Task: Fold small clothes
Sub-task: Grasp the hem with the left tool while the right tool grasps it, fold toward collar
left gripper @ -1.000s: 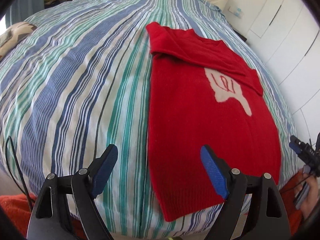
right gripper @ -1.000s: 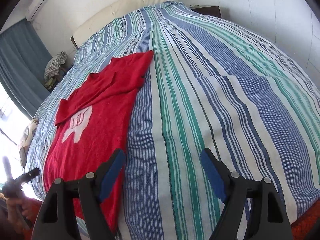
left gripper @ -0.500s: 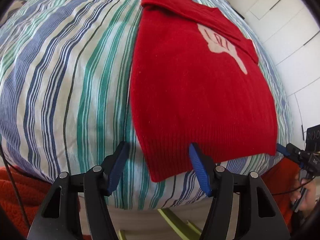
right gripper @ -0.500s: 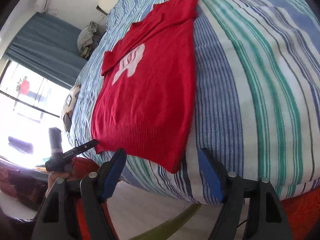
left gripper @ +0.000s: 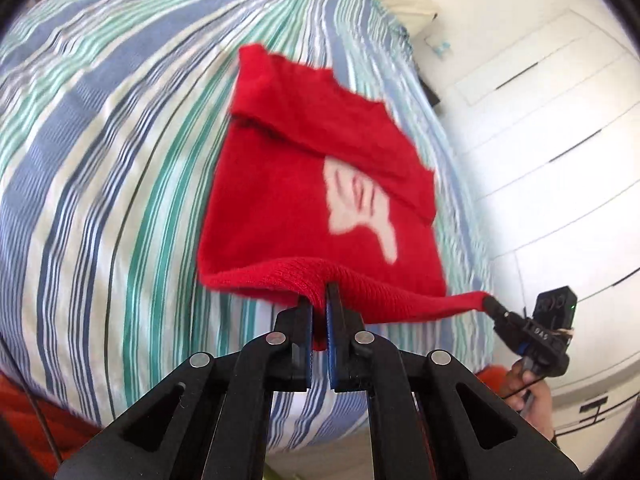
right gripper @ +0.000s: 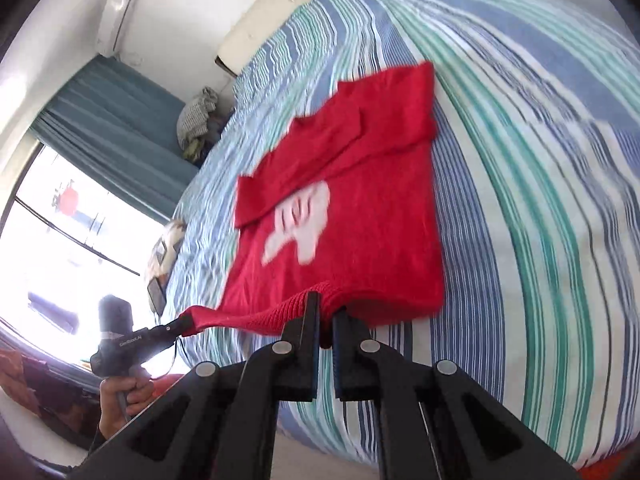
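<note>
A small red sweater (left gripper: 288, 184) (right gripper: 360, 216) with a pale pink motif lies on the striped bed, sleeves folded across its chest. My left gripper (left gripper: 319, 298) is shut on the ribbed bottom hem near its left corner. My right gripper (right gripper: 326, 304) is shut on the same hem near its right corner. The hem is lifted off the bed and stretched between the two grippers. Each wrist view shows the other gripper pinching the far hem corner: the right gripper (left gripper: 490, 303) and the left gripper (right gripper: 182, 326), each held in a hand.
The bed (left gripper: 100, 184) (right gripper: 540, 200) has a blue, green and white striped cover. White wardrobe doors (left gripper: 560, 140) stand to the right. A window with teal curtains (right gripper: 104, 128), a pile of clothes (right gripper: 198, 120) and a small device (right gripper: 162, 256) sit at the left side.
Both grippers have closed on the sweater's bottom hem corners and lifted the hem off the bed. Before, they hovered open at the bed's near edge.
</note>
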A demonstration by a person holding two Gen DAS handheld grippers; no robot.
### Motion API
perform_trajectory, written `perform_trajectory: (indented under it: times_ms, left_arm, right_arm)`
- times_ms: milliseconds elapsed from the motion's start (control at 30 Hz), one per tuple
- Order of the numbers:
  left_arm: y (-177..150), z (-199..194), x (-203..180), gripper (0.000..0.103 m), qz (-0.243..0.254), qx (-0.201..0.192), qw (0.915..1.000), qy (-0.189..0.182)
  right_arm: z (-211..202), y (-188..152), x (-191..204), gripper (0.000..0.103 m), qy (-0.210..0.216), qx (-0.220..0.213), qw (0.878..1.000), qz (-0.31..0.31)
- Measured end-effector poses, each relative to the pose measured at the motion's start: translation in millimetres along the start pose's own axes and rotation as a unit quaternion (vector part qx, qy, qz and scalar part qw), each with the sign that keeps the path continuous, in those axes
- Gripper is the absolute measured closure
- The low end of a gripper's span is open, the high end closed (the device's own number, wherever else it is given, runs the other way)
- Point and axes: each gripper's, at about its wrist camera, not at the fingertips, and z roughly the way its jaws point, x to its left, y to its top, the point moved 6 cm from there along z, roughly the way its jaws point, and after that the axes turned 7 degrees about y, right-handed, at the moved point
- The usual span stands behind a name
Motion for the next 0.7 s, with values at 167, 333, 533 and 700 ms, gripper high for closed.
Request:
perform_trajectory:
  times_ms: [167,333,533,700]
  left_arm:
    - [115,41,-23,0.1,0.014,-0.052,0.9985,0.011]
    - [199,111,-18,0.1,0.008,-0.056,0.9966,0.059]
    - [248,175,19,0.074,-0.026,-0.047,0.9879,0.146]
    - [257,145,56,0.03,-0.085,-0.077,0.9816,0.153]
  right_arm:
    - [39,109,-4,0.098,-0.012,-0.053,0.998,-0.02]
    - [104,198,-32,0.098,-0.058,-0.057,0.997,-0.017]
    - [169,251,-86,0.092,-0.064,-0.059,0.996,0.031]
    - [152,254,-95,0.063,-0.109,-0.095,0.989,0.012]
